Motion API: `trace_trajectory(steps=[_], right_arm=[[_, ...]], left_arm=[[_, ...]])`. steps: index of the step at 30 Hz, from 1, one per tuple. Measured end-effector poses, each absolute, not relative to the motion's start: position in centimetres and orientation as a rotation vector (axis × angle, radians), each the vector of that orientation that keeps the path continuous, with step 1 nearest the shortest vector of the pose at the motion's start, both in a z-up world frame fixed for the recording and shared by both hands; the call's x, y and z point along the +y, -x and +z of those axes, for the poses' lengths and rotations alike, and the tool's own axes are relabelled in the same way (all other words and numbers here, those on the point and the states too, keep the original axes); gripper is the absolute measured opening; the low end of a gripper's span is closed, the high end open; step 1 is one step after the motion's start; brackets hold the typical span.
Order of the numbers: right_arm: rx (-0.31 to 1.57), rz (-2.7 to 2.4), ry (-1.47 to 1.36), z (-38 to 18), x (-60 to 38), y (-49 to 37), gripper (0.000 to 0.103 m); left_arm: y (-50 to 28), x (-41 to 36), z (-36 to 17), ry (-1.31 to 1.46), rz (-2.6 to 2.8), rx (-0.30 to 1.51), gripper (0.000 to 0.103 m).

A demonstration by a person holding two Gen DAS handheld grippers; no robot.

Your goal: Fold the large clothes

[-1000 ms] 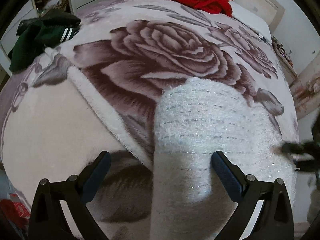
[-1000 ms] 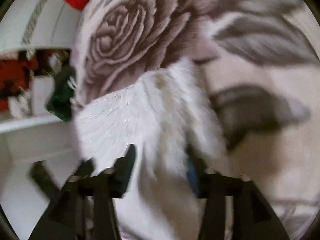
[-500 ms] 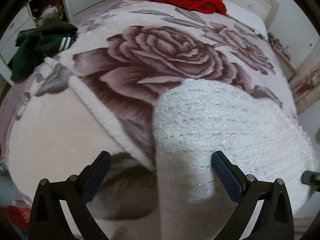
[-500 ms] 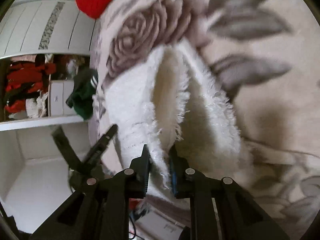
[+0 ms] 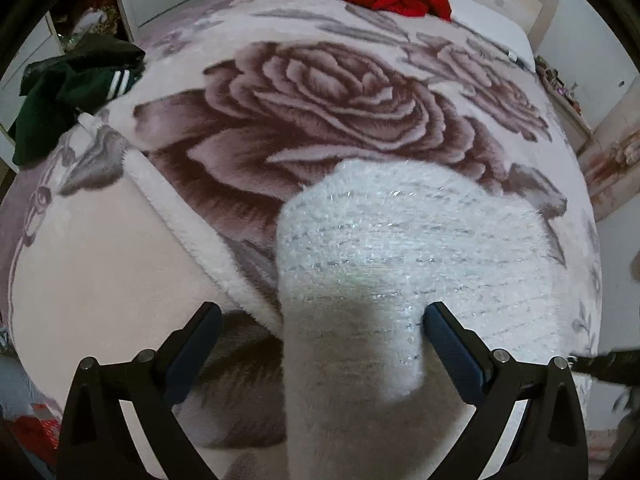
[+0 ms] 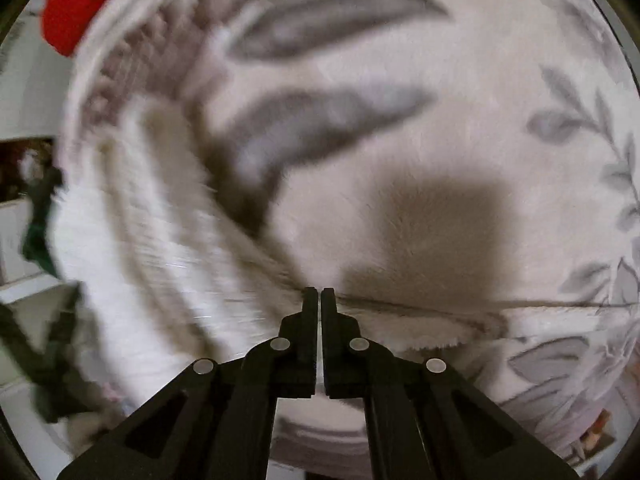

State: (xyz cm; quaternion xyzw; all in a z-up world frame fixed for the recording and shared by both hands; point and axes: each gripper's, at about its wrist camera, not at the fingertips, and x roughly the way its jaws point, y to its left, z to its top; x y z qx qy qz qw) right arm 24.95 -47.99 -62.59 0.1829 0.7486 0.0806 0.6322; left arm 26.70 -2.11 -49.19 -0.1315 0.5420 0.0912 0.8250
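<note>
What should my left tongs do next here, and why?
Probably lower the left tongs and close them on the white sweater: they stand open over its near end, gripping nothing, so that side cannot be lifted to fold.

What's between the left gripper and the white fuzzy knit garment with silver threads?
Nothing visible. The left gripper hangs open directly over the white fuzzy knit garment, whose near end lies between its fingers on the floral plush blanket. The dark green striped garment sits far off at the blanket's edge.
</note>
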Motion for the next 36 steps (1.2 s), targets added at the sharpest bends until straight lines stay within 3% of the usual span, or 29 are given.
trace_trajectory(steps=[1,2,3,11,15,17,20,28,29,31,36], right_arm=[[1.690,0.223,-0.451,-61.4,-48.3,-25.2,0.023],[1.674,0.269,-0.471,-60.6,-48.2,-25.5,0.056],[1.652,0.339,-0.487,-59.6,-47.7,-25.9,0.076],[1.595,0.618,-0.271,-55.6,-34.4,-29.6,0.074],[1.609,0.687,-0.044,-56.0,-27.1,-30.6,0.041],[1.716,0.672,0.149,-60.1,-23.0,-30.6,0.041],[1.745,0.639,0.184,-63.5,-21.4,-30.9,0.040],[1.776,0.661,-0.005,-62.0,-24.2,-32.3,0.043],[1.782,0.675,-0.066,-61.1,-25.5,-32.4,0.046],[1.768,0.674,-0.151,-59.6,-27.9,-32.5,0.063],[1.713,0.649,-0.221,-59.0,-35.0,-31.1,0.077]], left_arm=[[-26.3,-1.7,-48.6,0.278,0.207,1.139,0.103],[-25.9,-1.2,-48.1,0.279,0.220,1.127,0.103],[-25.1,-0.2,-47.4,0.292,0.245,1.111,0.103],[-22.7,3.6,-48.1,0.361,0.356,1.152,0.103],[-23.9,2.5,-49.5,0.299,0.362,1.192,0.103],[-24.4,1.8,-50.1,0.262,0.364,1.201,0.103],[-24.4,1.3,-50.6,0.243,0.364,1.210,0.103],[-24.0,0.9,-49.9,0.273,0.370,1.192,0.103],[-24.0,0.8,-50.0,0.272,0.372,1.193,0.103],[-23.8,0.8,-50.0,0.273,0.375,1.191,0.103],[-23.5,0.7,-49.9,0.288,0.367,1.195,0.103]])
